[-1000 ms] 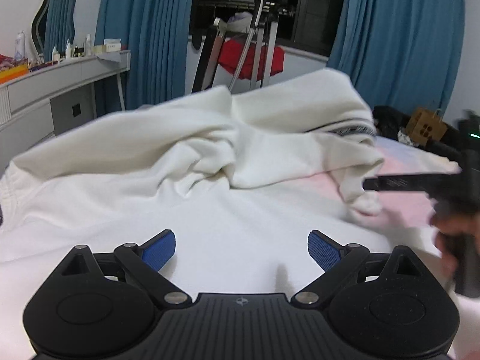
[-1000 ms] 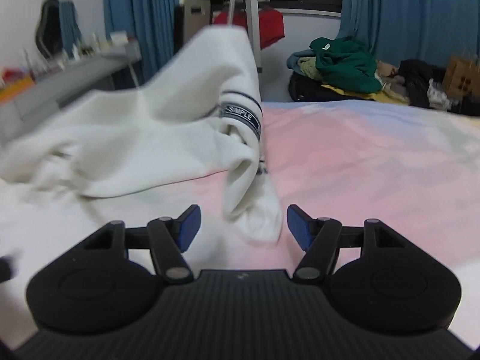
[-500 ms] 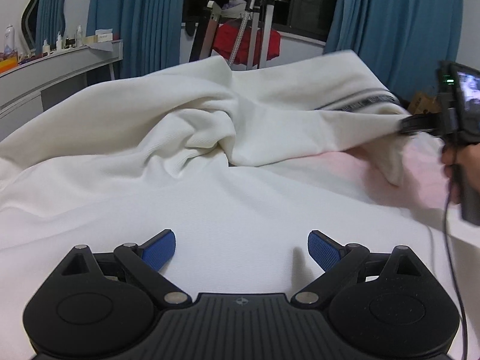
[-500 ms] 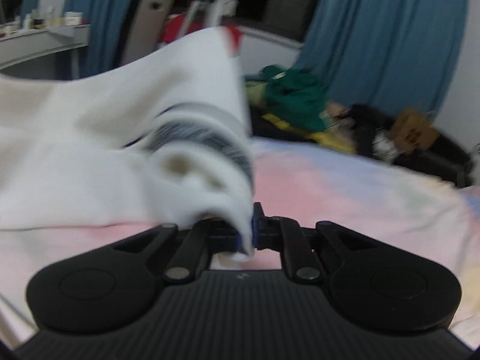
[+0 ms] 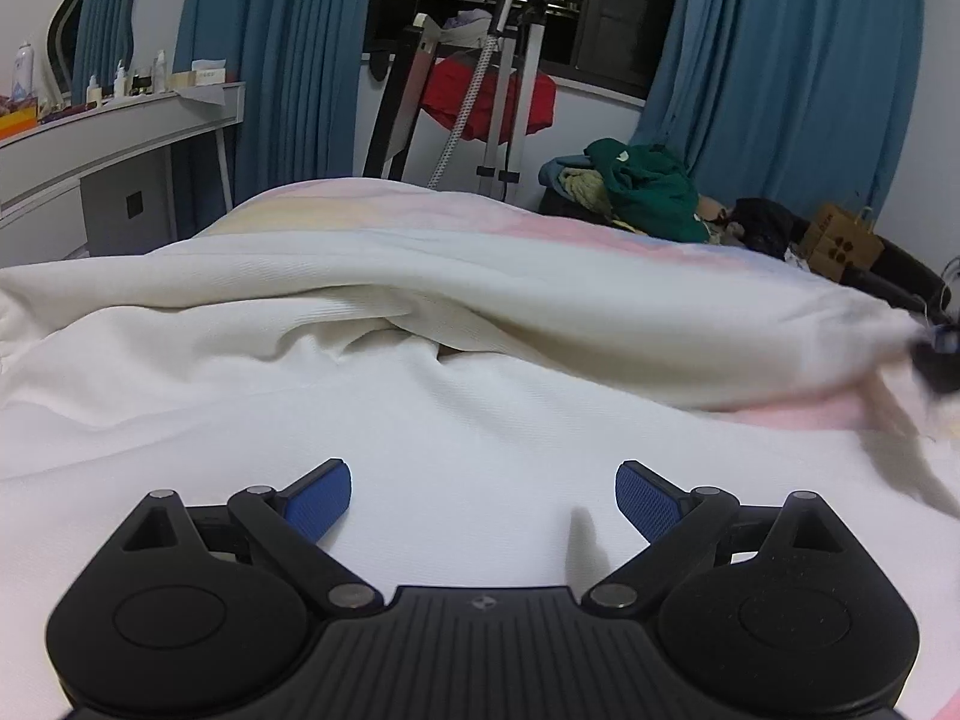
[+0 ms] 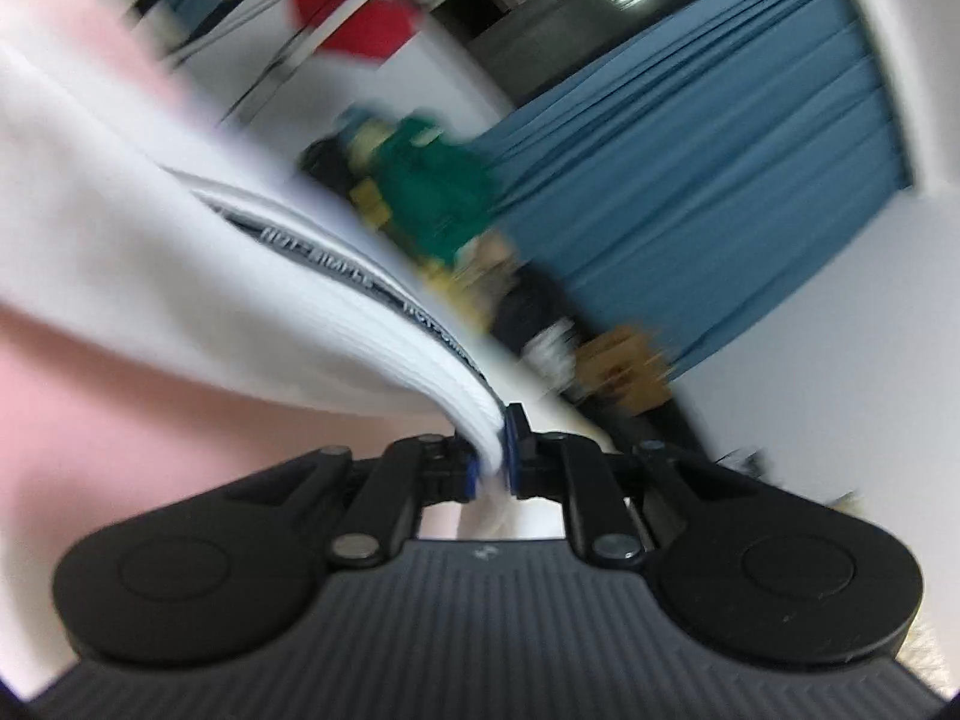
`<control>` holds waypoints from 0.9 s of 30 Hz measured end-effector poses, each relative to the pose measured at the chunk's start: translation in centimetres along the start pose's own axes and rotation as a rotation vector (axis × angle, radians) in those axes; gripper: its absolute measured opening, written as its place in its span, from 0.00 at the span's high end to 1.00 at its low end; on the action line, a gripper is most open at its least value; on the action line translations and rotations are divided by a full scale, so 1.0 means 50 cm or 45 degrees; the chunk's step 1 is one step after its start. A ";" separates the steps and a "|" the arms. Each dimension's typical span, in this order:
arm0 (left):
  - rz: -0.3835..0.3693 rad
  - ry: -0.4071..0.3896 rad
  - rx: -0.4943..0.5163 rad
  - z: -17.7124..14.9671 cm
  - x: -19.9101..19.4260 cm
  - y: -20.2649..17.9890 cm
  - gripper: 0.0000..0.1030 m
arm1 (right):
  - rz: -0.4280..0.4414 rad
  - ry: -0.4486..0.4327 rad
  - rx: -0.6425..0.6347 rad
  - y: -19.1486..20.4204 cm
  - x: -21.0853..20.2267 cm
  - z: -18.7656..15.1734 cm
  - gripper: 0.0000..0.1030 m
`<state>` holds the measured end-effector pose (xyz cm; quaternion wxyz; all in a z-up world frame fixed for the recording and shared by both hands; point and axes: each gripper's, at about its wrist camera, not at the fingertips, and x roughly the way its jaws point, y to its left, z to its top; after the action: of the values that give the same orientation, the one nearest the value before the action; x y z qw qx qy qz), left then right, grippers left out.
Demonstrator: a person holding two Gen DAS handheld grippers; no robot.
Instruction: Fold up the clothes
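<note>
A white sweatshirt (image 5: 420,420) lies spread on the bed. My left gripper (image 5: 483,486) hovers open just over its body, with nothing between the blue pads. One sleeve (image 5: 600,324) is stretched out low to the right, where my right gripper (image 5: 936,354) shows as a dark blur at its end. In the tilted, blurred right wrist view, my right gripper (image 6: 493,456) pinches the ribbed cuff (image 6: 420,372) between its pads, and its jaws are opening slightly. A dark lettered band (image 6: 324,252) runs along the sleeve.
The pastel pink bedsheet (image 5: 420,210) shows beyond the sweatshirt. A pile of green and dark clothes (image 5: 648,192) and a cardboard box (image 5: 840,240) lie at the far right. A metal rack with red cloth (image 5: 486,96) stands behind the bed, with a grey desk (image 5: 120,138) at the left.
My right gripper shut on the sleeve cuff, rolled, and pulled the sleeve out to the right. The bunched, raised sleeve now lies stretched and low. My left gripper stayed put.
</note>
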<state>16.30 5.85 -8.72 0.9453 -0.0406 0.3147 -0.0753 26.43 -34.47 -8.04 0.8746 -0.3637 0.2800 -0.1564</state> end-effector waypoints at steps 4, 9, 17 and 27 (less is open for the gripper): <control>0.000 0.007 0.008 -0.002 0.007 -0.008 0.06 | 0.080 0.137 0.270 0.011 0.001 -0.092 0.67; -0.007 0.004 -0.014 0.002 0.006 -0.015 0.07 | 0.153 0.235 0.893 -0.074 -0.033 -0.189 0.41; -0.043 0.016 -0.135 -0.003 -0.007 -0.006 0.06 | 0.757 0.309 2.214 -0.142 -0.025 -0.357 0.39; -0.021 0.032 -0.145 -0.025 0.003 -0.014 0.06 | 0.773 0.233 2.469 -0.099 0.103 -0.344 0.56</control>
<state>15.55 5.08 -9.73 0.9368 -0.0960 0.3300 -0.0655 19.80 -49.73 -16.34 0.7705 0.6009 0.1790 -0.1146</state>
